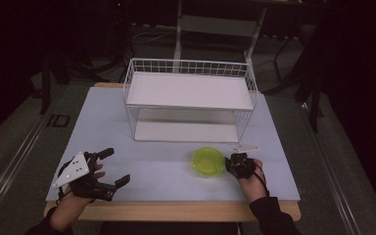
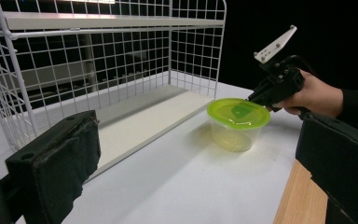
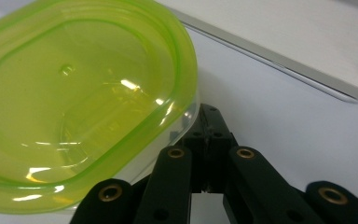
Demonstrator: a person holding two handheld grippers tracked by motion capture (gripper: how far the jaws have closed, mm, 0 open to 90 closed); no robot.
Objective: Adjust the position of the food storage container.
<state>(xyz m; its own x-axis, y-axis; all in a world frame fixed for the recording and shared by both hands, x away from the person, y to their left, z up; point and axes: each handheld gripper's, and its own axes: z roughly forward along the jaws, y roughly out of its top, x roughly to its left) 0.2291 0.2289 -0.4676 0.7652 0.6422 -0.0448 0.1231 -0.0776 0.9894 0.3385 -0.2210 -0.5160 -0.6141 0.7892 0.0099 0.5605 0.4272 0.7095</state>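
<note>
A clear plastic tub with a lime-green lid [image 1: 208, 160] stands on the pale table, in front of the wire rack. My right gripper [image 1: 229, 164] sits just to its right with the jaws pressed together and nothing between them. In the right gripper view the shut tips [image 3: 209, 121] lie under the lid's rim [image 3: 74, 93], seemingly touching the tub's wall. The left gripper view shows the tub [image 2: 237, 119] with the right gripper [image 2: 261, 95] behind it. My left gripper [image 1: 118, 165] rests at the table's front left, jaws wide apart and holding nothing [image 2: 198, 140].
A white wire rack [image 1: 191, 98] with two shelves stands at the back middle of the table; its lower shelf [image 3: 298, 42] lies close behind the tub. The table's wooden front edge [image 1: 176, 210] runs below both hands. Dark floor surrounds the table.
</note>
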